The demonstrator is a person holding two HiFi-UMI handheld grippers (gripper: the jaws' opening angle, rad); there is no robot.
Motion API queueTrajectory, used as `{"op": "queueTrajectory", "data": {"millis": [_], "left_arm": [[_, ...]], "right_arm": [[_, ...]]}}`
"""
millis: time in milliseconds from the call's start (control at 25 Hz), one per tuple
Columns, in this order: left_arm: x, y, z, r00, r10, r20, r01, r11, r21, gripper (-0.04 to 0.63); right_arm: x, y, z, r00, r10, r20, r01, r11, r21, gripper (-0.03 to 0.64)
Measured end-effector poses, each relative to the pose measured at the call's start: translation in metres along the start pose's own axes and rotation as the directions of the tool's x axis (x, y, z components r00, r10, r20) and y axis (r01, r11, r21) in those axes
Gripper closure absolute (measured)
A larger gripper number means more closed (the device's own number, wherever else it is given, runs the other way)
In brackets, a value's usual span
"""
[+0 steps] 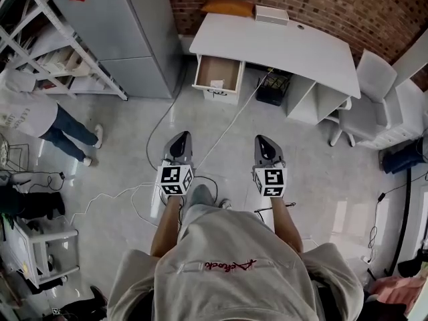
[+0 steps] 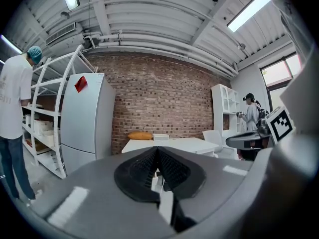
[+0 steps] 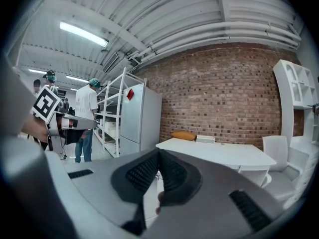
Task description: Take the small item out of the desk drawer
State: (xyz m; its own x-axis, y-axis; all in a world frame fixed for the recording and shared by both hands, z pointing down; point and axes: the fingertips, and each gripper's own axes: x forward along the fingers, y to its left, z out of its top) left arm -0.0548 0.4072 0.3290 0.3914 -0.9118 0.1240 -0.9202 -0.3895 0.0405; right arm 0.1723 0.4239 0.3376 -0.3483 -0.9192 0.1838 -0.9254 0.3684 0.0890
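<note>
Right tongs closed and empty, facing the white desk

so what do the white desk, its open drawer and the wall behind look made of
White curved desk: smooth matte board, probably laminate. Open drawer: tan inside, likely bare wood or fibreboard. Red-brown wall: exposed brick, mortar lines show.
</note>
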Motion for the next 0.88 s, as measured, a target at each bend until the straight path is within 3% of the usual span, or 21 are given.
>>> {"op": "queueTrajectory", "data": {"millis": [440,880], "left_arm": [[0.021,-0.006,-0.008,1.0,-0.013,-0.02,0.013,1.0,0.004,0.589],[0.065,0.027,-0.02,1.0,-0.003,-0.03,0.003,1.0,-0.008,0.589]], "right_arm": [[0.007,-0.006,-0.009,1.0,0.006,-0.014,-0.006,1.0,0.003,0.604],[0.067,-0.011,-0.012,0.999,0.028,-0.023,-0.029,0.999,-0.017,0.604]]}}
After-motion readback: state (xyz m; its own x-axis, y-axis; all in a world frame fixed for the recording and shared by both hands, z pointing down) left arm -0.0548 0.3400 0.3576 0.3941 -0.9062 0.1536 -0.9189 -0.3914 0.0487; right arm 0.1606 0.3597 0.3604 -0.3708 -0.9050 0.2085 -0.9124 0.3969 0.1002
